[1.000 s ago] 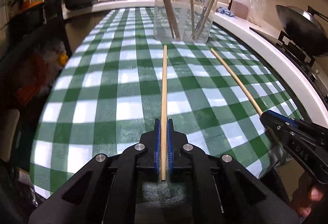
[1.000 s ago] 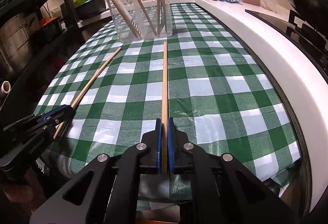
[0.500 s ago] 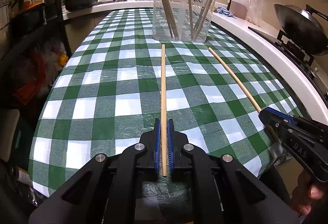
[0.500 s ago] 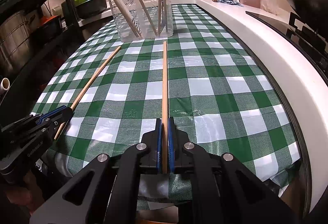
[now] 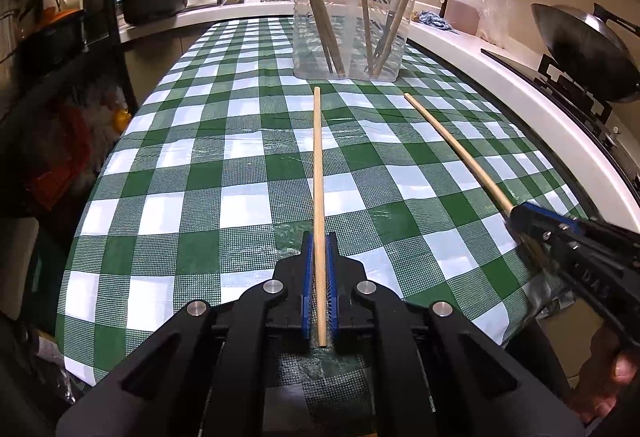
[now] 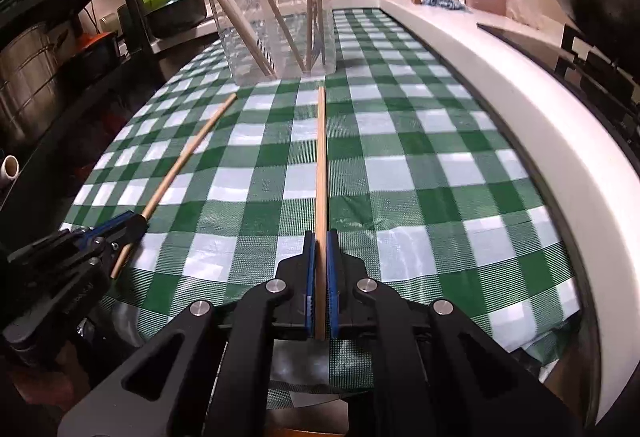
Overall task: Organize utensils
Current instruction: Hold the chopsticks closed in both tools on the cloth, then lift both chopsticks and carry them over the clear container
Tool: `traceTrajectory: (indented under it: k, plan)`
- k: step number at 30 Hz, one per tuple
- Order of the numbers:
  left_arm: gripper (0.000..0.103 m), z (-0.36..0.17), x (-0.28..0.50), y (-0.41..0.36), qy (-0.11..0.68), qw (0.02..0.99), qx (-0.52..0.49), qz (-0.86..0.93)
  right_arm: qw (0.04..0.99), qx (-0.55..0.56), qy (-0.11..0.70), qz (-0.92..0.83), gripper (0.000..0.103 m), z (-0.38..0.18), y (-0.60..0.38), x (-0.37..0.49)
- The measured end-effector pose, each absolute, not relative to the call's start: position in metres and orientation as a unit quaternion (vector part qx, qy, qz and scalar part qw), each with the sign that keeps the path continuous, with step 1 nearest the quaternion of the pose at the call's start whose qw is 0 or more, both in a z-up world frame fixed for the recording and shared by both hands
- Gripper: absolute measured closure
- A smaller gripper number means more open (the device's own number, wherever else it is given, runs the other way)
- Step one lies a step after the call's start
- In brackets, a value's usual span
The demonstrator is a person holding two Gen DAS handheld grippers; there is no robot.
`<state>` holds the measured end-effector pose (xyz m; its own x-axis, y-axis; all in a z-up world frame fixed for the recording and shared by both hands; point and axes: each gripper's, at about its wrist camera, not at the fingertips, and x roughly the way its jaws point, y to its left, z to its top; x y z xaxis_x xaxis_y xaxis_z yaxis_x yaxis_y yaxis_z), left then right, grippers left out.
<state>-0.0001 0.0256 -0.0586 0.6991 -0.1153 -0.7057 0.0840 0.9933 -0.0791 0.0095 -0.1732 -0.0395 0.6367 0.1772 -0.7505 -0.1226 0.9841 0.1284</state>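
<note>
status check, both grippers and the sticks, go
Left gripper shut on left stick. Right gripper shut on right stick. Clear container dead ahead, path open.

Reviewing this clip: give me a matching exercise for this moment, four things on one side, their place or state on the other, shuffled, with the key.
1. left gripper
2. clear container
3. wok
4. blue cloth

A. on the white counter beside a jug
B. on the stove at right
C. shut on a wooden stick
D. on the checked cloth, holding upright utensils

Pairs: 1-C, 2-D, 3-B, 4-A
</note>
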Motion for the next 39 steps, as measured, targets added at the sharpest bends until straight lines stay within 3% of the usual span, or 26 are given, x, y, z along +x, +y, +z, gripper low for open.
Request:
traceTrajectory:
  k: [23, 39]
  plan:
    - [0.097, 0.006, -0.050, 0.030, 0.282, 0.957, 0.003, -0.063, 0.943, 0.033, 0.322, 0.077, 0.097, 0.055, -0.191, -0.028]
    - [0.097, 0.072, -0.030, 0.054, 0.231, 0.970, -0.021, -0.074, 0.952, 0.043, 0.287, 0.101, 0.097, 0.105, -0.188, -0.010]
